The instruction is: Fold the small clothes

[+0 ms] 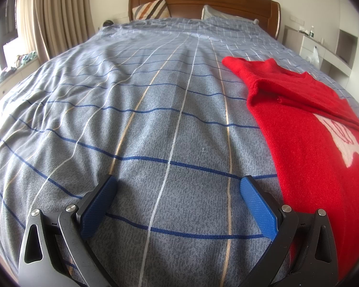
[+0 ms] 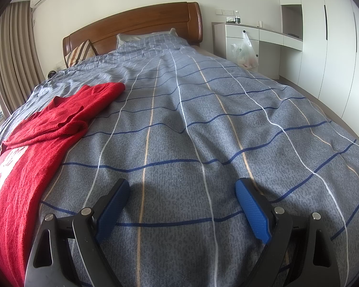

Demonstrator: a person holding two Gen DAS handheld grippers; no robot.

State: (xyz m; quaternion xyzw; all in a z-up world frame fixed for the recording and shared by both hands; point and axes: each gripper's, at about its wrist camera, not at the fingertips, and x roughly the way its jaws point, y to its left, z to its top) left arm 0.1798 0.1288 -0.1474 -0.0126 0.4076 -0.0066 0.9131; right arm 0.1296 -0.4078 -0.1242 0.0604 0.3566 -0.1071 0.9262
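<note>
A small red knitted sweater point(image 1: 306, 143) with a white motif lies flat on the blue-grey checked bedcover point(image 1: 155, 110), with both sleeves folded in across its chest. In the left wrist view it lies to the right of my left gripper point(image 1: 178, 184), which is open and empty just above the cover beside the sweater's lower edge. In the right wrist view the sweater point(image 2: 31, 153) lies to the left of my right gripper point(image 2: 182, 187), which is open and empty over bare bedcover point(image 2: 203, 119).
A wooden headboard point(image 1: 203, 2) with a striped cushion point(image 1: 152, 9) and a pillow point(image 1: 217, 13) stands at the far end. Curtains point(image 1: 57, 12) hang on the left. A white desk point(image 2: 263, 38) with a hanging plastic bag point(image 2: 245, 51) and wardrobes point(image 2: 328, 35) stand on the right.
</note>
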